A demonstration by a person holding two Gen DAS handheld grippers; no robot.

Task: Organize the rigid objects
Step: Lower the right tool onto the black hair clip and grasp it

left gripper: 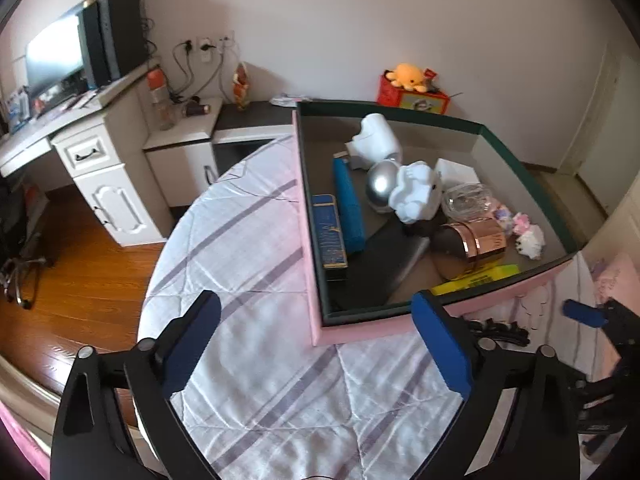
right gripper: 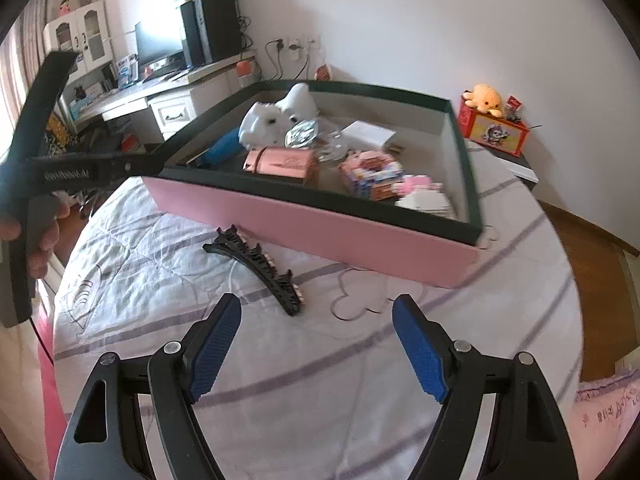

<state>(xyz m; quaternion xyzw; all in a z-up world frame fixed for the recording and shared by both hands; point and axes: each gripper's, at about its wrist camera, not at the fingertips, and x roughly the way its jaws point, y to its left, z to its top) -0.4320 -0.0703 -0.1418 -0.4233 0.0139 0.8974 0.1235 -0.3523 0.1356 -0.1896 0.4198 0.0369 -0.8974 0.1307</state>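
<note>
Nearly done: my right gripper (right gripper: 316, 344) and left gripper (left gripper: 316, 344) gape empty; only a black toothed plastic hair clip (right gripper: 260, 266), at eleven o'clock, remains outside the filled pink-walled box (right gripper: 320, 228).

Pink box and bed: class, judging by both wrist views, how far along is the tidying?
Mostly done: the pink box already holds many items, such as the blue case and copper jar. In hand: nothing; the left gripper and right gripper are both open and empty. Left: the black hair clip lies on the bedspread outside the box.
</note>
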